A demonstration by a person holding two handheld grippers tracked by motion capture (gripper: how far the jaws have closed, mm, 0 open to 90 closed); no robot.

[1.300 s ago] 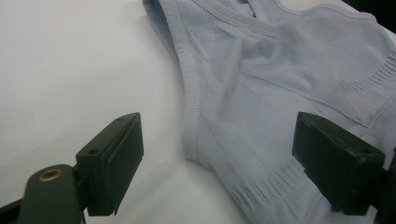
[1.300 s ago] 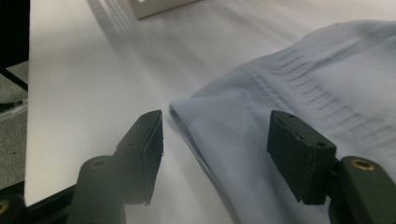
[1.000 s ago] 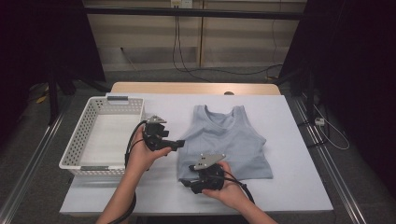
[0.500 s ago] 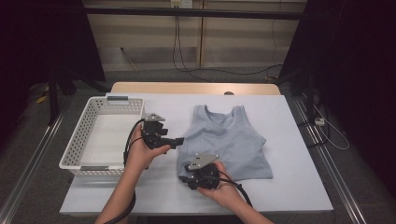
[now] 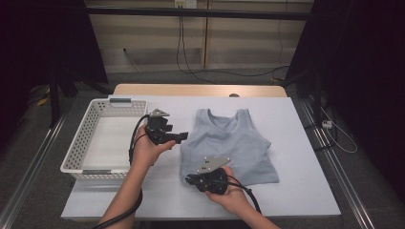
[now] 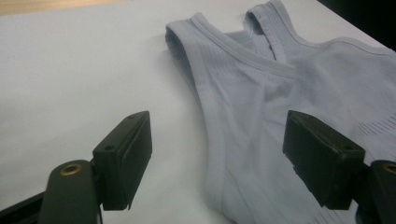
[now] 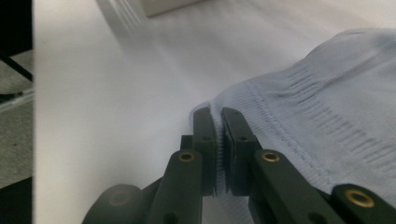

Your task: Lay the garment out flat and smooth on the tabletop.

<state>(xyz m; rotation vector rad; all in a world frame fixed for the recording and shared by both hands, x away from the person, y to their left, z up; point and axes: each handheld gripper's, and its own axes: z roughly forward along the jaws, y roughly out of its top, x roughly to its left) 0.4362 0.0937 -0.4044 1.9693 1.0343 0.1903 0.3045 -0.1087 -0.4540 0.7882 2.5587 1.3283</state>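
R claw (image 7: 218, 133) just closed, pinching tank top (image 5: 234, 143) hem corner; L claw (image 6: 219, 154) wide, above its armhole edge.

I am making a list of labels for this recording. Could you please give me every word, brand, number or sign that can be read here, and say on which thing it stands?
None can be read.
Tank top: plain light blue knit, no print or tag visible.
White basket: a dark patch on its near rim, too small to read.
Table: bare white surface, no marks.
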